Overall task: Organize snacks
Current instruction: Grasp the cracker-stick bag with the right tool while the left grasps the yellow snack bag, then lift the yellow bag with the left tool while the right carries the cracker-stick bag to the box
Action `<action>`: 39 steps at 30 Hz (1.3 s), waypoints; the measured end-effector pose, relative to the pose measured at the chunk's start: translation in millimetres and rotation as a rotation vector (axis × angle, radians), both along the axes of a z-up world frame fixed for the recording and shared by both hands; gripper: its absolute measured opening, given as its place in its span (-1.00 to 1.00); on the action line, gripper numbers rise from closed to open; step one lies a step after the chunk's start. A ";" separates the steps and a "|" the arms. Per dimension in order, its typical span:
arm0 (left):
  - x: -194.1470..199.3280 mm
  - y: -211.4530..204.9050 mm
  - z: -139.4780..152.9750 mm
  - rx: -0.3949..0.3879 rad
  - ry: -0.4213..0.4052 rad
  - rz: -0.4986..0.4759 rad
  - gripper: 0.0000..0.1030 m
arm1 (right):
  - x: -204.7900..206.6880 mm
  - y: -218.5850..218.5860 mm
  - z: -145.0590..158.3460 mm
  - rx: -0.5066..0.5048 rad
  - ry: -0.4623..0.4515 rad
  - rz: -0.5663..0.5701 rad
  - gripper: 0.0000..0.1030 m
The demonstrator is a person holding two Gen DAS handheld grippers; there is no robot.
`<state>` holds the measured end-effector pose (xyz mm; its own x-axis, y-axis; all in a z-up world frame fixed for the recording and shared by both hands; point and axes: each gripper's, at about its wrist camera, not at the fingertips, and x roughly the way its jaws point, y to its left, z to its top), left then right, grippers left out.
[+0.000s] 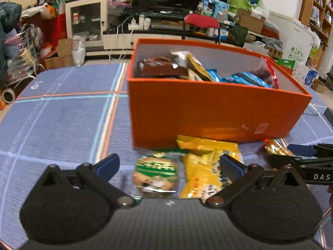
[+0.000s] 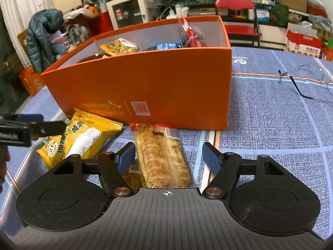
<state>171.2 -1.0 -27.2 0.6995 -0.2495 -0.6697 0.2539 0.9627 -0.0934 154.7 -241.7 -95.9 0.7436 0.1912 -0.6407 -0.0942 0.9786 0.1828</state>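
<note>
An orange box (image 1: 208,108) (image 2: 145,83) stands on the blue cloth with several snack packets inside. In front of it lie a round green-labelled packet (image 1: 155,175) and a yellow packet (image 1: 205,166) (image 2: 79,141). My left gripper (image 1: 169,166) hangs open just above these two; it also shows at the left edge of the right wrist view (image 2: 31,127). A clear packet of pale biscuits (image 2: 162,156) lies between the fingers of my right gripper (image 2: 168,156), which is open, its right pad well clear of the packet. From the left wrist view that gripper (image 1: 308,158) sits beside a gold wrapper (image 1: 276,148).
A pair of glasses (image 2: 301,83) lies on the cloth to the right of the box. Bare checked cloth (image 1: 62,120) stretches to the box's left. Behind the table are a red chair (image 2: 235,6), a TV stand and cluttered shelves.
</note>
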 end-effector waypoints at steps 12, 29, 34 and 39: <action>0.9 -22.3 -7.5 -0.025 0.030 0.000 0.99 | -5.0 14.2 -0.6 -0.199 -0.002 0.001 0.00; -14.6 -66.7 -23.2 0.207 -0.064 -0.127 0.99 | -13.9 8.1 0.7 -0.192 0.014 -0.005 -0.02; -20.6 -71.9 -31.7 0.240 -0.127 -0.128 0.99 | -13.5 6.3 -0.3 -0.180 0.004 -0.018 0.07; -27.8 -72.1 -30.2 0.224 -0.122 -0.120 0.88 | -13.5 10.3 3.2 -0.193 0.012 0.003 -0.48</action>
<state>143.4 -73.1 -57.4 0.7528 -0.1908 -0.6299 0.3639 0.9181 0.1568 141.3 -231.4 -92.7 0.7353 0.0663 -0.6744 -0.0960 0.9954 -0.0069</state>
